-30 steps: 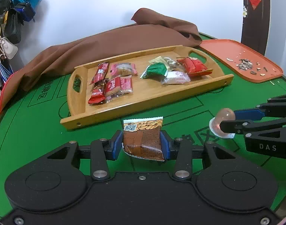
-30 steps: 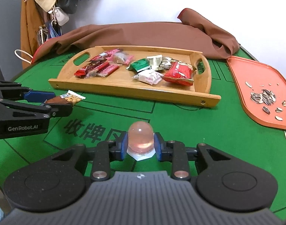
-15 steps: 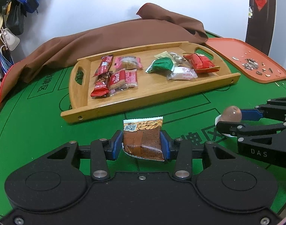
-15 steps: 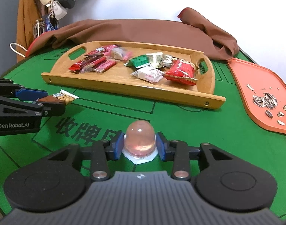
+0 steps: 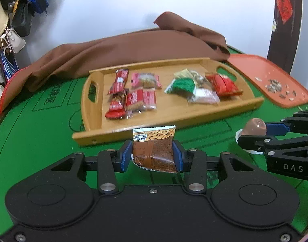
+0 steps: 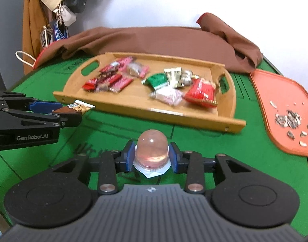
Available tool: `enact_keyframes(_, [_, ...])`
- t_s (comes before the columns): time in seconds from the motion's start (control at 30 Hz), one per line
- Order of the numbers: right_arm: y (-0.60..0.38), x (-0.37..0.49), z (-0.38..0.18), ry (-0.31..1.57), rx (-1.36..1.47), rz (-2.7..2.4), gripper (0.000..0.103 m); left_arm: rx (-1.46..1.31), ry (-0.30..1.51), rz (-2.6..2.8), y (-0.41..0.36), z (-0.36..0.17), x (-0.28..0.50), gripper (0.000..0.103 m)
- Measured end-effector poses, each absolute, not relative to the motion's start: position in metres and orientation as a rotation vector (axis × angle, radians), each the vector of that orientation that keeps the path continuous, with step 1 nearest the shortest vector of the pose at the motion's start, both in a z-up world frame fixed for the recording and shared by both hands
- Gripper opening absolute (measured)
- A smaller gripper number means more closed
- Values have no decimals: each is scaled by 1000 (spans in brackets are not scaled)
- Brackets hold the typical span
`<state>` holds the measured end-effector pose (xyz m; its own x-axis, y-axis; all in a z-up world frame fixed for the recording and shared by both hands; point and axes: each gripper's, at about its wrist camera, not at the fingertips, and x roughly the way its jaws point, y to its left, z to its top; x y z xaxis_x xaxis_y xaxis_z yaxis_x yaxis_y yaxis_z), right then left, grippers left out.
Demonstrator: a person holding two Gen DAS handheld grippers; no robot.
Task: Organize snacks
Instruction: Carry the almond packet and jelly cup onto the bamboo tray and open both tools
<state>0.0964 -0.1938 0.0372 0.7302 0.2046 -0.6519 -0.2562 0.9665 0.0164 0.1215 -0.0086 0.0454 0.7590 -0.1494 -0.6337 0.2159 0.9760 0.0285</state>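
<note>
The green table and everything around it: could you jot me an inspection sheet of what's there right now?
Surface: green table, printed lines and characters.
Job's things: wooden tray holding wrapped snacks; almond packet; jelly cup.
Clutter: orange tray with sunflower seeds; brown cloth behind the wooden tray.
Grippers: left gripper shut on almond packet; right gripper shut on jelly cup.
Cables: nothing seen.
Surroundings: white wall, hanging bags.

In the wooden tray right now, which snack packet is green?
The green packet, right of the tray's middle beside the big red bag; the rest are red, pink or pale.
</note>
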Motion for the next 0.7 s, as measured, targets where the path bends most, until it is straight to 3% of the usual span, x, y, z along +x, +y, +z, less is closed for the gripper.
enact_keyframes(0.7, [-197, 171, 86, 719, -18, 206, 41, 15, 666, -154, 10, 80, 194, 40])
